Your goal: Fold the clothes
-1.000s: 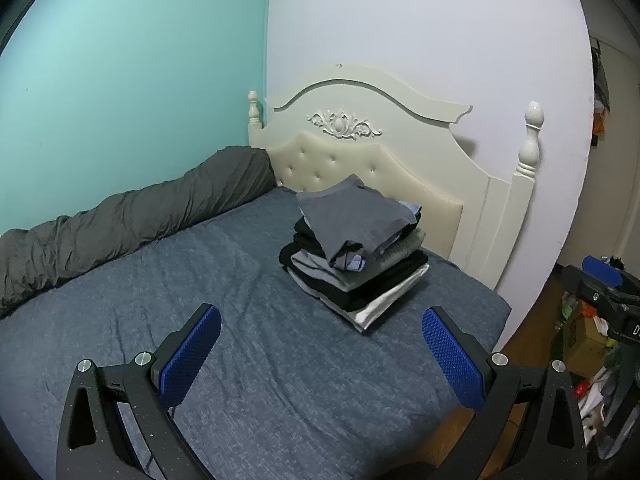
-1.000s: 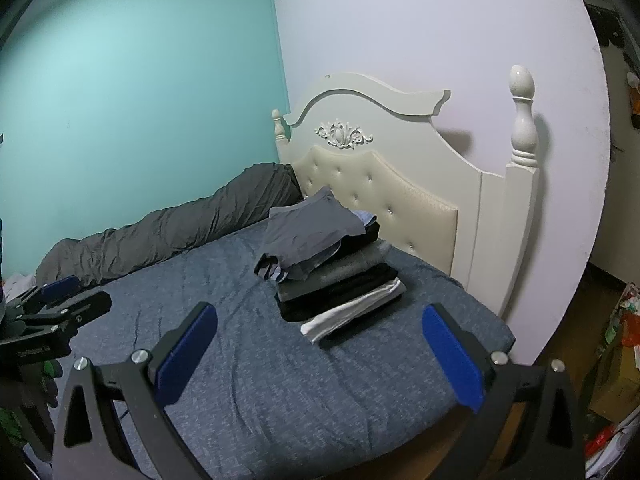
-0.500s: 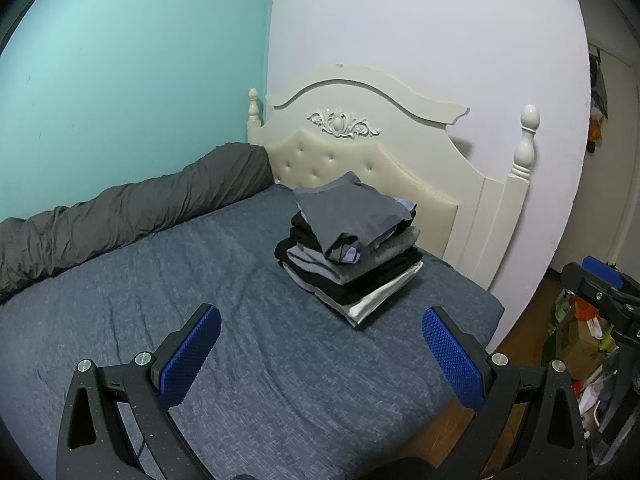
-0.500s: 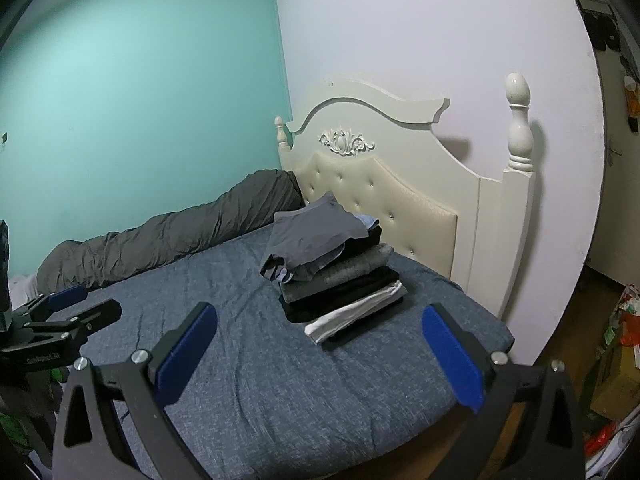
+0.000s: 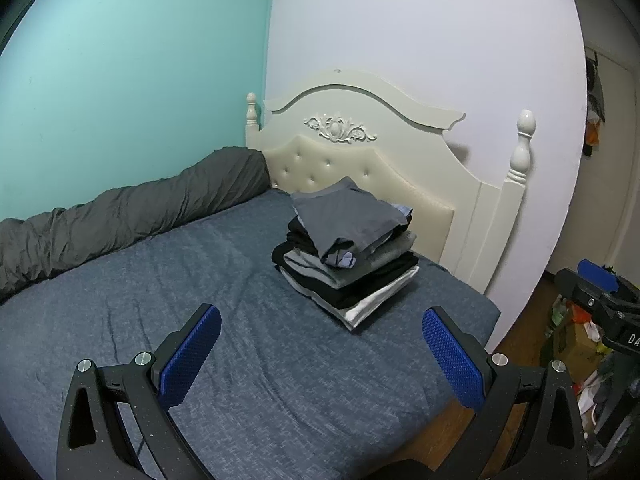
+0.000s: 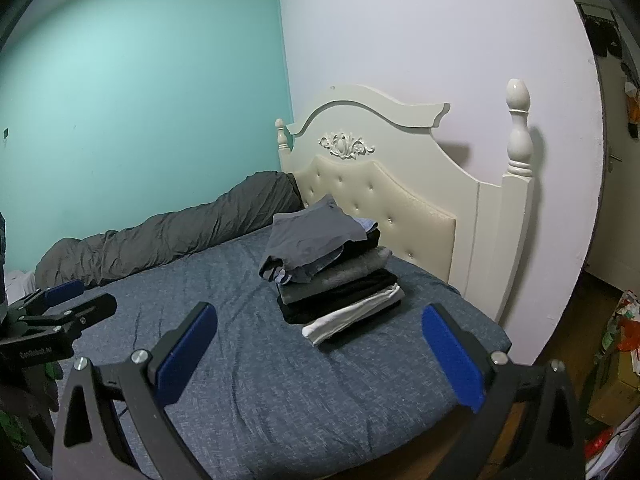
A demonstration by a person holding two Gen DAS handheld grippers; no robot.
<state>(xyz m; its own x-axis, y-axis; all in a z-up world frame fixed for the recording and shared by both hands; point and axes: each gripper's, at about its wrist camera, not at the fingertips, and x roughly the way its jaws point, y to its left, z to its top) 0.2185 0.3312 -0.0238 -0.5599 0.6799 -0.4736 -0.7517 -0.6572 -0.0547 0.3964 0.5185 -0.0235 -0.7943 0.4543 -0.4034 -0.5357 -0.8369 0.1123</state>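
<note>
While you hold both grippers above the near edge of the bed, its blue-grey sheet fills most of what each camera sees, bare and lightly creased. Along the far left side, against the teal wall, lies a long rolled grey duvet, reaching up to the cream headboard at the far end. That headboard has a padded, buttoned panel, a carved ornament on top and a turned post at the right corner, standing against the white wall.

Your pile of folded clothes sits on the sheet at the far right of the bed, just in front of the headboard padding. It is stacked with a white piece at the bottom, black and grey layers above, and a loosely folded dark grey garment on top, drooping over the near left edge of the pile.

Your left gripper has its blue-padded fingers spread wide with nothing between them, well short of the pile. Your right gripper is likewise spread wide and holds nothing; its pads frame the pile from the near side. Each gripper shows at the edge of the other's view. Clutter on the wooden floor at the right is too blurred to name.
</note>
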